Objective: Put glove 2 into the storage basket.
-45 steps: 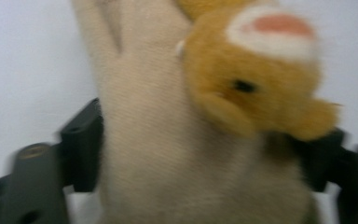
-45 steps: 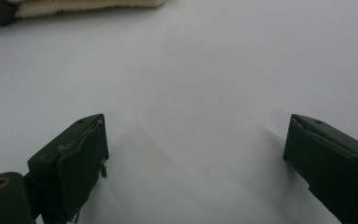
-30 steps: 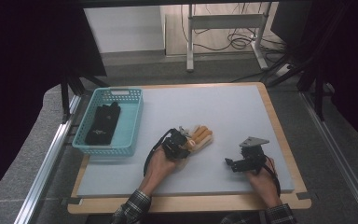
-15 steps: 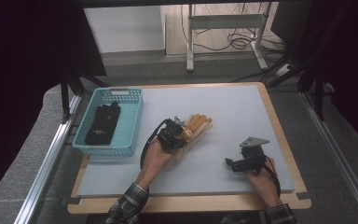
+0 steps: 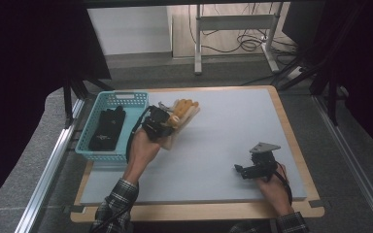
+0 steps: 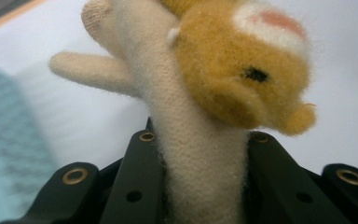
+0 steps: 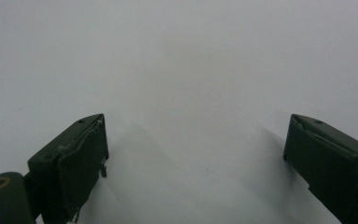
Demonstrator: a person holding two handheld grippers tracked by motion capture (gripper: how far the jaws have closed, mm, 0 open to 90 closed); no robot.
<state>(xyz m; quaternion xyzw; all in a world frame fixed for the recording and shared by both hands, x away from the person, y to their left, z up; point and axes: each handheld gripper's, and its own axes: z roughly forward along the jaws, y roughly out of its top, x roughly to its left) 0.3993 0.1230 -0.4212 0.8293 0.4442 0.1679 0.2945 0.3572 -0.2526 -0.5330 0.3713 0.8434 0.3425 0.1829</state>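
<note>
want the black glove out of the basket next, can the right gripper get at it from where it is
Probably not directly. The right gripper rests open at the table's near right, and the left gripper, holding the plush glove, stands between it and the basket with the black glove.

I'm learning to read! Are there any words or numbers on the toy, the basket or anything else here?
None: no words or numbers can be read anywhere.
Plush toy: no label shows.
Basket: plain.
Dark thing in the basket: too small to tell.

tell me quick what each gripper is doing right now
Left gripper: closed on the cream and orange glove, lifted beside the teal basket.
Right gripper: open, holding nothing, over the table.
</note>
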